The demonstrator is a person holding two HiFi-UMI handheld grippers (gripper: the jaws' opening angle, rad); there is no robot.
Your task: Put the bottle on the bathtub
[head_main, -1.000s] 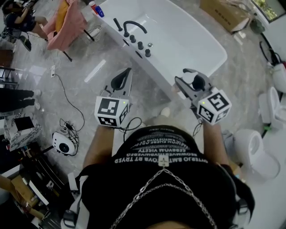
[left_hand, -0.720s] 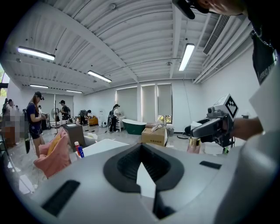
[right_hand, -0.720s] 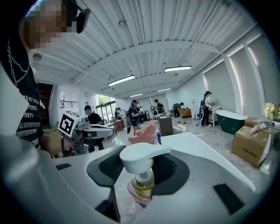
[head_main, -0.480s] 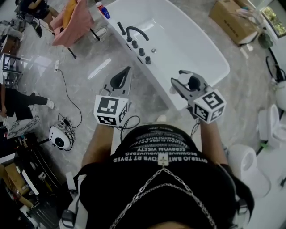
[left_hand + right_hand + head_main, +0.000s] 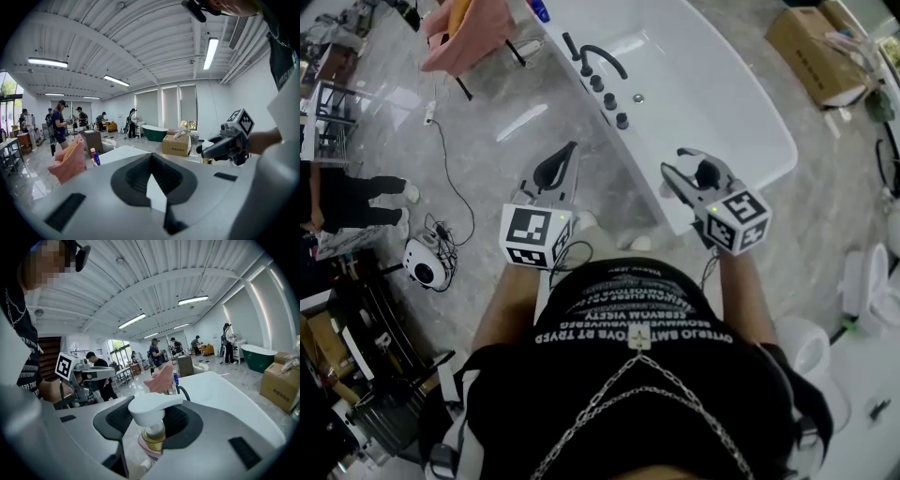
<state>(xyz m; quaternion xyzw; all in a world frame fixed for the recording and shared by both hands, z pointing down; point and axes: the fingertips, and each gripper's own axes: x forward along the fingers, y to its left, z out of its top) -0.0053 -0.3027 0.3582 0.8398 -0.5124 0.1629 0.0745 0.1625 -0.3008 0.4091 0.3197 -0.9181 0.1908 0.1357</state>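
Your pink translucent plastic pump bottle (image 5: 152, 427) has a smooth white plastic head and a shiny gold collar. The white oval bathtub (image 5: 722, 94) is glossy; its black taps (image 5: 605, 84) are matt. The grey stone floor (image 5: 497, 141) is polished and reflective.

The room is seen steeply downward from the head, whereas each gripper view is taken closely along its own jaws, roughly level, the white bathtub (image 5: 694, 94) being shared by all three.
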